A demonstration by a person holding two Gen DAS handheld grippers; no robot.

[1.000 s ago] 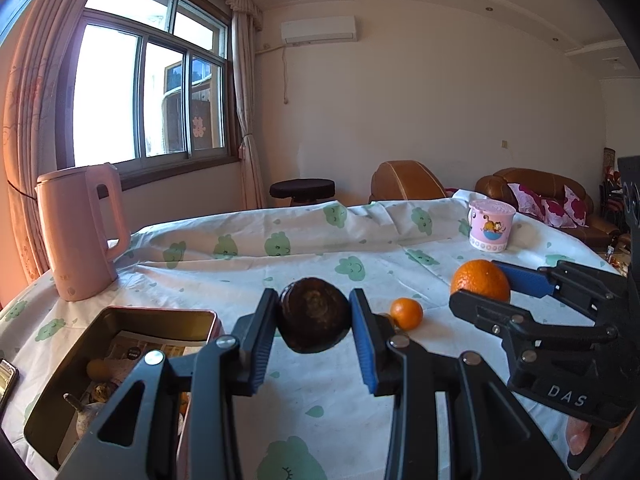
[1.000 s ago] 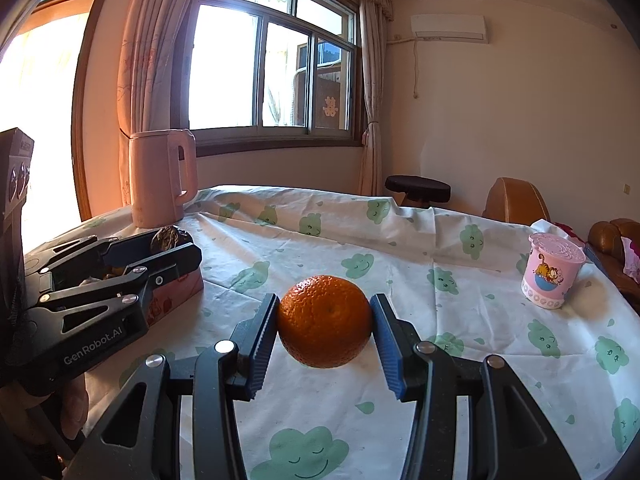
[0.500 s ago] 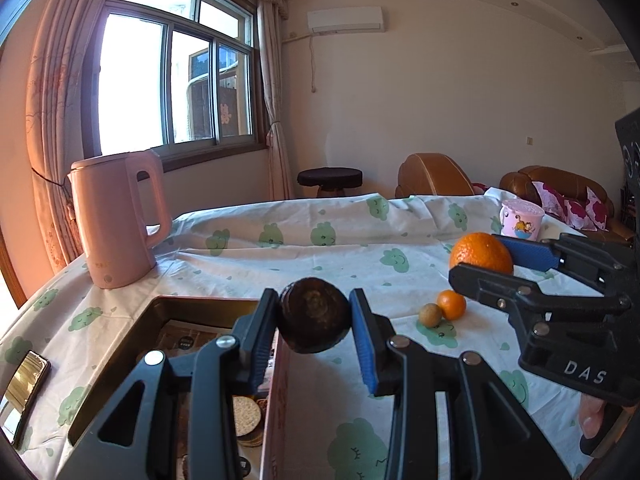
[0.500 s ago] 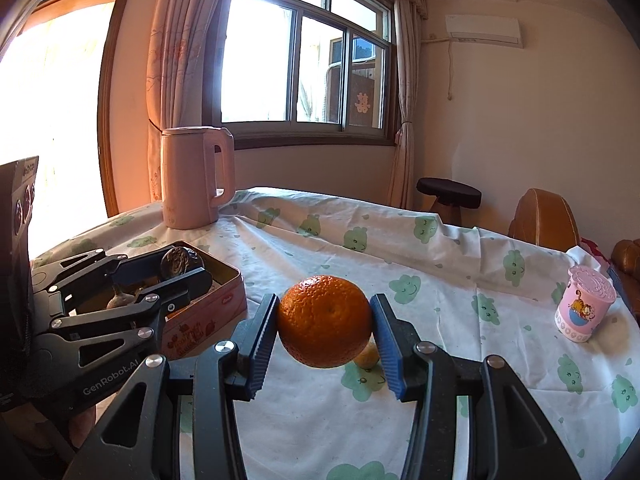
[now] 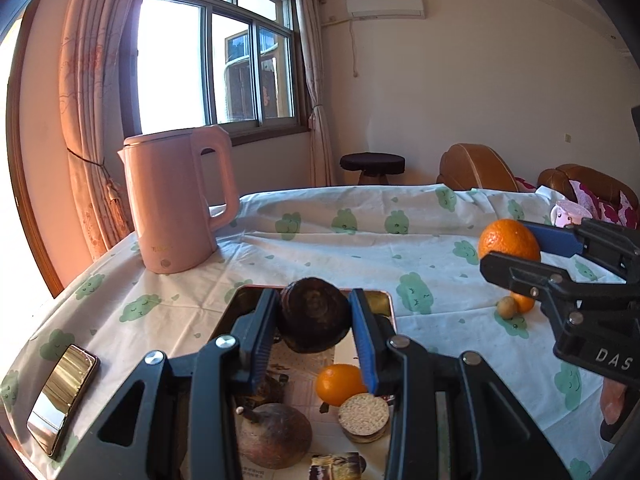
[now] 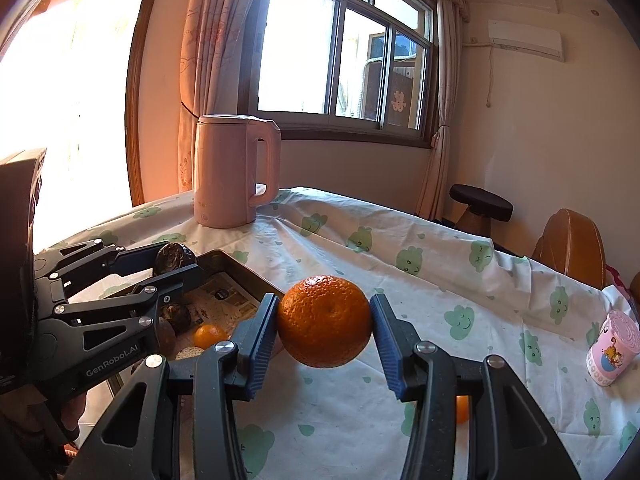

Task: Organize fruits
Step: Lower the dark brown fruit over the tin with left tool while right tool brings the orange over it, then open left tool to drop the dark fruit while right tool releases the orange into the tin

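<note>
Left gripper point(image 5: 314, 318): both blue pads pressed against a dark brown, round, wrinkled fruit point(image 5: 313, 314), which is clear of any surface and hangs above the far end of an open metal tin point(image 5: 384, 300).

Right gripper point(image 6: 325, 326): blue pads clamped on a large orange point(image 6: 325, 321), one pad on each side; the fruit is in the air above the tablecloth point(image 6: 420, 280), just right of the tin's near corner.

Tin, contents as seen from the left wrist view: a small orange citrus fruit point(image 5: 340, 384) beneath the left gripper's right finger; a round grainy biscuit point(image 5: 363, 414) on a stack of similar discs, touching that citrus; a brownish round fruit with a stem point(image 5: 274, 436) at the near end; printed paper lining the floor. Further dark items lie under the gripper body, kind not clear.

On the cloth, right of the tin: a small orange fruit point(image 5: 522, 302) with a small yellowish-brown fruit point(image 5: 506, 306) touching it, both partly behind the right gripper's finger.

Table: covered by a white cloth printed with green cloud faces. Pink electric kettle point(image 5: 176, 198) upright near the far left corner, handle turned right. Gold-toned flat phone-like object point(image 5: 62, 396) on the left edge. Pink printed cup point(image 6: 612, 354), upright with its lid on, well apart at the right.

Beyond the table: window with pink curtains, dark round stool point(image 5: 372, 162), brown leather seating, wall air conditioner.
</note>
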